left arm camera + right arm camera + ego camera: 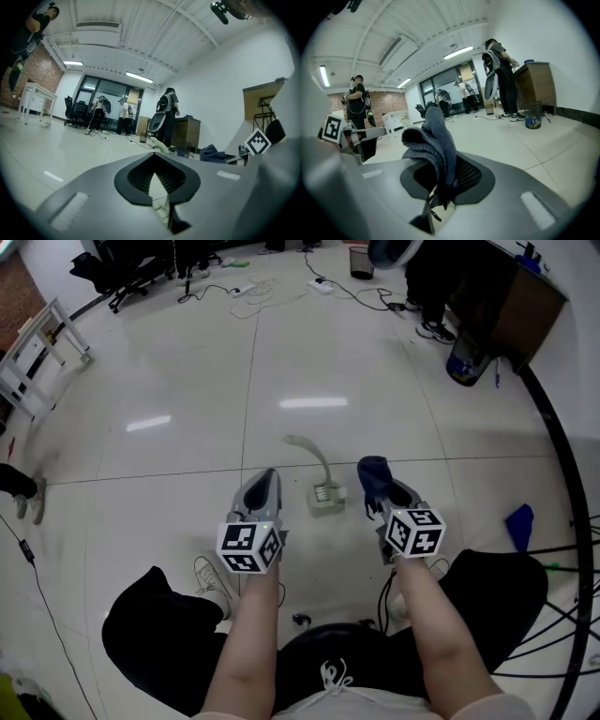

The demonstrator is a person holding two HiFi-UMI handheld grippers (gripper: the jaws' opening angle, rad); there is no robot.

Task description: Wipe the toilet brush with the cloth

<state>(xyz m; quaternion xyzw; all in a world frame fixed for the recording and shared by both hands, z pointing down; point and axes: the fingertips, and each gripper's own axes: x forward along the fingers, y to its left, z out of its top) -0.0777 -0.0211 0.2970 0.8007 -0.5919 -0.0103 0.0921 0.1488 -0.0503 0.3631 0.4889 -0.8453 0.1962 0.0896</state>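
In the head view we see the pale green toilet brush (pixel 325 493) lying on the floor (pixel 169 371) between our two tools, apart from both. The left hand-held gripper (pixel 263 479) is beside it, and the right hand-held gripper (pixel 377 488) carries the cloth (pixel 372 472). In the left gripper view its jaws meet at the tips, with nothing between. In the right gripper view the jaws are clenched on the blue cloth, which bunches upward.
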